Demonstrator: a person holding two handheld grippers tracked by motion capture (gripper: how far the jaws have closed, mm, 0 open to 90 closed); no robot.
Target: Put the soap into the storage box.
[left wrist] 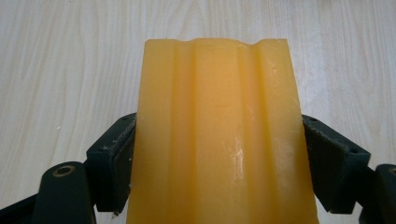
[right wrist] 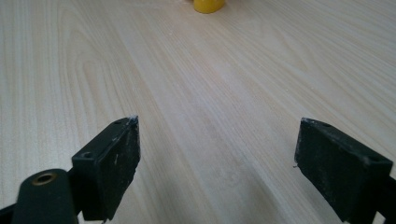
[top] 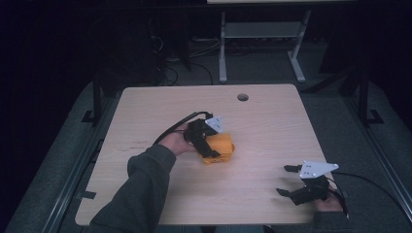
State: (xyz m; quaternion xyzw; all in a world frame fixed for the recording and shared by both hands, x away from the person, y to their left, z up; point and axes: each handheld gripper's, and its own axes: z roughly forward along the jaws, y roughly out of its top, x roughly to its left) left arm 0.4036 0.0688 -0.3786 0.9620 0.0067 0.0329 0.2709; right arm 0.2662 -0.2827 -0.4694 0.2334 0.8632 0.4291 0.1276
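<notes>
Resting close to the near right edge of the pale wood-grain rectangular table, the right gripper has its two black jaws spread wide apart with nothing between them, and bare tabletop stretches ahead of it toward the middle. Farther in, near the table's centre and well apart from every edge, the left gripper is clamped on a waxy yellow-orange ribbed block, its black pads pressing both long sides; the block's face shows smooth lengthwise ridges and grooves. A round cable hole sits near the far edge. Beyond the table, a white-legged desk frame stands on the dim floor.
</notes>
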